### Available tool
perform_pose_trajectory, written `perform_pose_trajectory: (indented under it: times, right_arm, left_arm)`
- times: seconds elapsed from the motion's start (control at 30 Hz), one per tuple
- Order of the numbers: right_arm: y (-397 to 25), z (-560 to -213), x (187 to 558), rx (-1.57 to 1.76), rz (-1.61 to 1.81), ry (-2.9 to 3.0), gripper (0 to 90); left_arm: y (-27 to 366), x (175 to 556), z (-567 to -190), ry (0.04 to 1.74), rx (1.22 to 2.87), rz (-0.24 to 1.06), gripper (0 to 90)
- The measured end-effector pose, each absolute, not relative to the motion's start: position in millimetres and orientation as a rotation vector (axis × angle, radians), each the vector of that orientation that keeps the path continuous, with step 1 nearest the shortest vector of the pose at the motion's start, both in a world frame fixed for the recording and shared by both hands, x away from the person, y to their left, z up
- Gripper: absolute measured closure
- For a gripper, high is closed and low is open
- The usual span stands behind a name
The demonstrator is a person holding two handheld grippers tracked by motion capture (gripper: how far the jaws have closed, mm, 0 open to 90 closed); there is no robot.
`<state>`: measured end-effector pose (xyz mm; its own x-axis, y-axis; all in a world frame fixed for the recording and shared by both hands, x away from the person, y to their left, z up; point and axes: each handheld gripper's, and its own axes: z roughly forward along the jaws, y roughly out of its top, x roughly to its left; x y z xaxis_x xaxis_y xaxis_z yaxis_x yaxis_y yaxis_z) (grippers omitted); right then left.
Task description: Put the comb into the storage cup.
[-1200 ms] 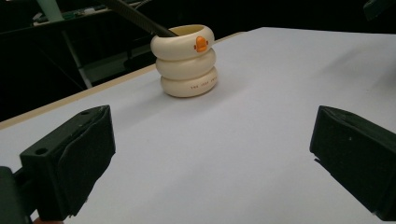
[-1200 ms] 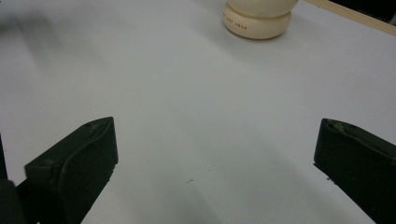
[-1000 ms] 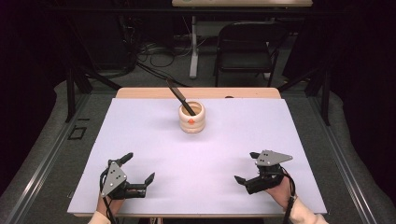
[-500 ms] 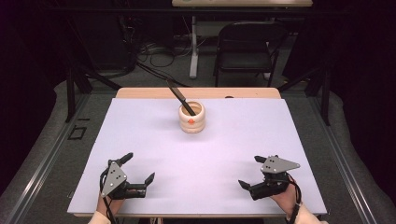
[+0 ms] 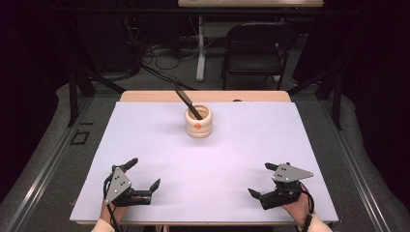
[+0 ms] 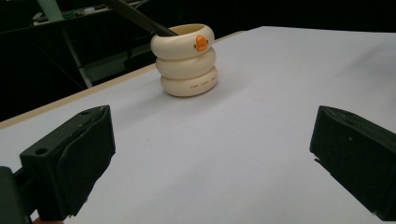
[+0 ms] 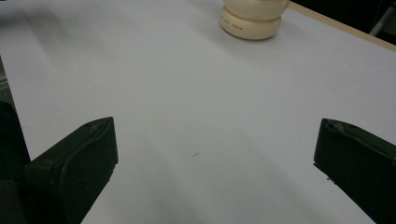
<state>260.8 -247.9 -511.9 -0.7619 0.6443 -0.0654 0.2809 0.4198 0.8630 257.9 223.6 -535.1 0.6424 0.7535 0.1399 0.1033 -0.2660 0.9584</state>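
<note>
at the near left edge of the table (image 5: 145,125), the left gripper (image 5: 143,178) rests spread wide, grasping nothing, aimed far toward the pot (image 5: 198,122). that cream ringed pot sits far centre with a dark stick (image 5: 186,100) leaning in it, likely ready for pulling out. it bears an orange mark and small print too tiny to read. near right, the right gripper (image 5: 267,181) lies equally wide and empty.
</note>
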Motion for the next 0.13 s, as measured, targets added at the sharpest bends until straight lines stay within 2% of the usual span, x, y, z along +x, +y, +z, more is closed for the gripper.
perform_pose_trajectory:
  times: [0.13]
  right_arm:
    - [-248.6,-511.8,261.3,0.793,1.285,2.287,0.0]
  left_arm:
    - [223.8,258.2,-535.1,0.694,1.757,0.732,0.2]
